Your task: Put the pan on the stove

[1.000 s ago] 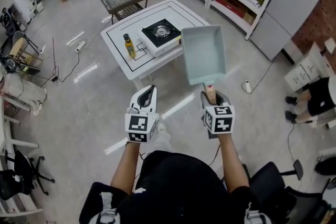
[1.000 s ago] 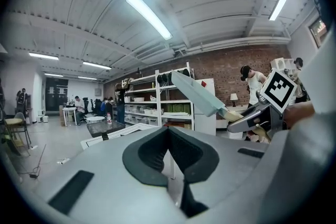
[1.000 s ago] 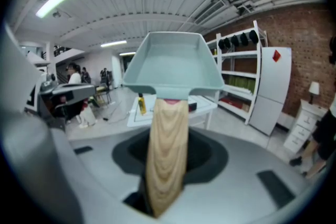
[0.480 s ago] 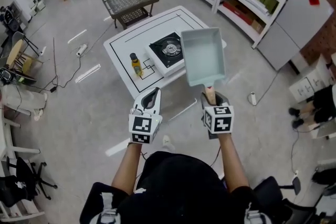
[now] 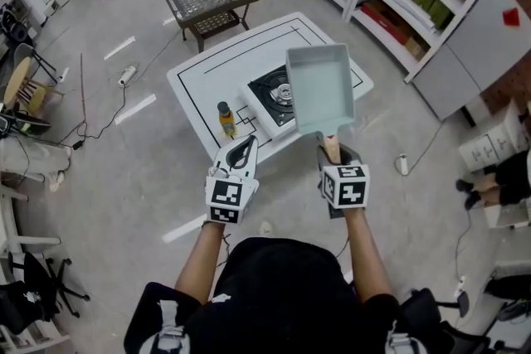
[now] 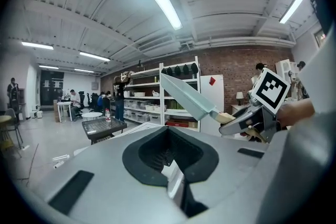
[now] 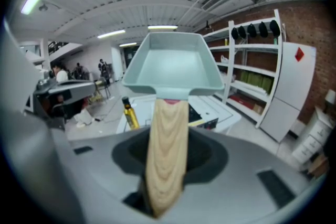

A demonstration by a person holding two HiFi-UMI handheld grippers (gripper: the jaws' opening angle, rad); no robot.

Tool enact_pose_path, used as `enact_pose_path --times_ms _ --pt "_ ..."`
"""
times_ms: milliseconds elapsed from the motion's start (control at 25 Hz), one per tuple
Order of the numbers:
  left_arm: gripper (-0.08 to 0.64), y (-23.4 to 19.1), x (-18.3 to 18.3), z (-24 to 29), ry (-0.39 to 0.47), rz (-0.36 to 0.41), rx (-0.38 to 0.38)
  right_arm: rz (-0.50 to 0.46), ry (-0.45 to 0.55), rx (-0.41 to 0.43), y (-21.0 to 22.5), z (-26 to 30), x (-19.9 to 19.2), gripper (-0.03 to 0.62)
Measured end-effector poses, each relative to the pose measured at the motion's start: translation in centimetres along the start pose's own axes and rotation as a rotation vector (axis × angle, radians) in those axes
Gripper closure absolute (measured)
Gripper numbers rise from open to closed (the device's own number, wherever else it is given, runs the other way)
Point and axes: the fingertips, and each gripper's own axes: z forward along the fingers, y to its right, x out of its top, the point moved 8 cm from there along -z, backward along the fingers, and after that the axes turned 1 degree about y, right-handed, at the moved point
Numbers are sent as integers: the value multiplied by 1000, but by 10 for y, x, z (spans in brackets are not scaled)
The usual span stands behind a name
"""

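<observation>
Right gripper (image 5: 333, 155) pinches the wooden handle (image 7: 167, 149) of the pan (image 5: 319, 87), which is up in the air and, in the head view, overlaps the right side of the stove (image 5: 274, 95). The stove sits on the white table (image 5: 207, 72). Left gripper (image 5: 241, 150) has its jaws pressed together on nothing.

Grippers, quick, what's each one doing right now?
Left gripper: jaws closed, empty.
Right gripper: closed, holding the pan by its handle.
</observation>
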Motion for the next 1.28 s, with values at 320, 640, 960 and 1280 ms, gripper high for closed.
enact_pose_path --times_ms 320,640,960,1280 --pt "537 -17 -10 19 -21 -34 10 -31 -39 15 0 30 13 437" --pt "537 -18 -4 46 -34 -34 79 -67 -63 80 24 63 29 437" --pt "535 -6 -2 75 -58 -43 199 -152 -155 178 53 104 36 437" --pt "537 8 -8 91 -86 -60 314 -226 -270 259 72 151 30 437"
